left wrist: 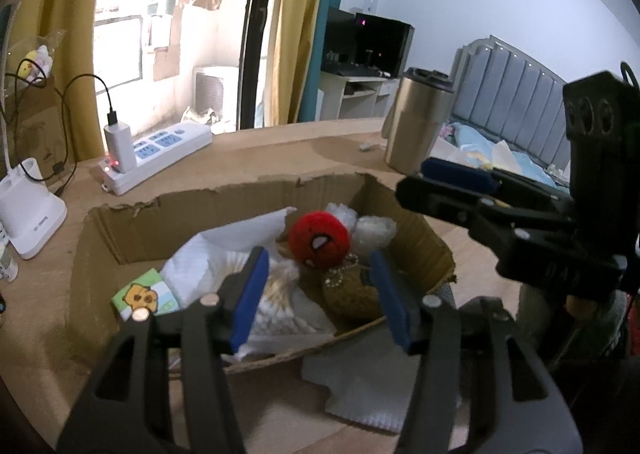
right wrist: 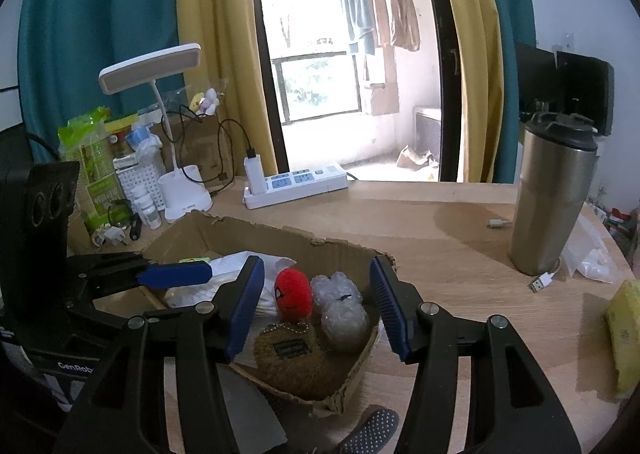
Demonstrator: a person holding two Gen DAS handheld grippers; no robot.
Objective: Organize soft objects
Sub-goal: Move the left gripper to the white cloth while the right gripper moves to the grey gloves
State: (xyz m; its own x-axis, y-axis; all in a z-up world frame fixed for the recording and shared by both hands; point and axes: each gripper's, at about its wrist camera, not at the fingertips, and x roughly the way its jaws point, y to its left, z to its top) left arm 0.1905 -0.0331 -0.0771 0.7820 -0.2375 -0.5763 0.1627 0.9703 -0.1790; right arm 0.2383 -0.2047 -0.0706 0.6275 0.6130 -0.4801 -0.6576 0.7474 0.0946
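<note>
Two grippers hang over my torn brown cardboard box [right wrist: 224, 232], both with blue pads standing apart and nothing between them. From the left of the right wrist view, my left gripper [left wrist: 316, 296] reaches in sideways over the box's left part, jaws roughly half spread and empty. Below it in the box lie a small green cartoon-printed tissue packet [left wrist: 146, 296] and crumpled white plastic bags [left wrist: 224, 242]. Further right sit the round red knitted spider-face plush [right wrist: 293, 294], the brown fuzzy plush with a bead chain [right wrist: 290, 360] in front of it, and two balls of clear bubble wrap [right wrist: 340, 306] touching each other by the box's right wall. My right gripper [right wrist: 318, 304] hovers above these, about half wide, holding nothing. I judge most of the sorting done, since these soft things are already inside; a yellow sponge [right wrist: 624, 338] lies well apart at the far right of the wooden table [right wrist: 460, 221], probably next, and grey foam sheets [left wrist: 360, 382] lie outside the near wall.
</note>
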